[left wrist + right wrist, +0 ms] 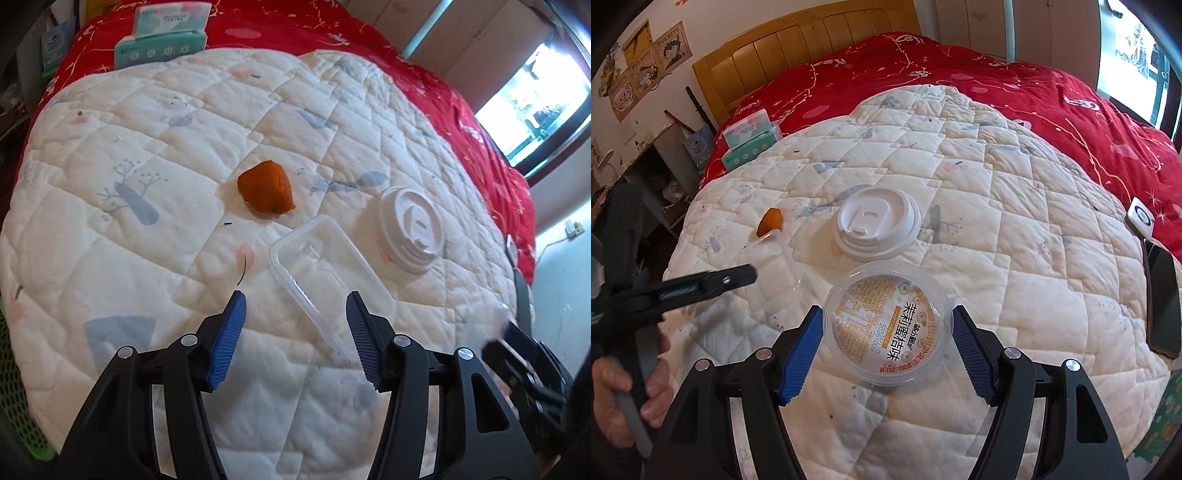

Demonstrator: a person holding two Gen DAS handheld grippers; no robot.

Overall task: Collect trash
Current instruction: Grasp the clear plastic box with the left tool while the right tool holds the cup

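Bedroom, quilted white pad [1015, 221] spread over a red bedcover [1052, 96]; wooden headboard [798, 40] behind.

Item 1: clear plastic cup [888, 323] with a printed seal, lying on the pad between the fingers of our right gripper [886, 341]. Its jaws stand open, one blue pad at each side of the rim, and we cannot tell whether they touch it. We judge the cup light, thin-walled, slick and easily crushed; we would take it across the rim, gently. Seal carries Chinese text reading 茉莉蜜桔味 and a date, 20261009.

Item 2: clear plastic tray [325, 273], light and flexible, partly between the open jaws of our left gripper [295, 325].

Item 3: white cup lid [410, 230], stiff and light, just beside the tray.

Item 4: orange peel [266, 192], soft, farther out on the pad.

Beyond: two tissue packs [751, 142]; wall posters [642, 59] lettered "TVKIINS", as far as we can read.
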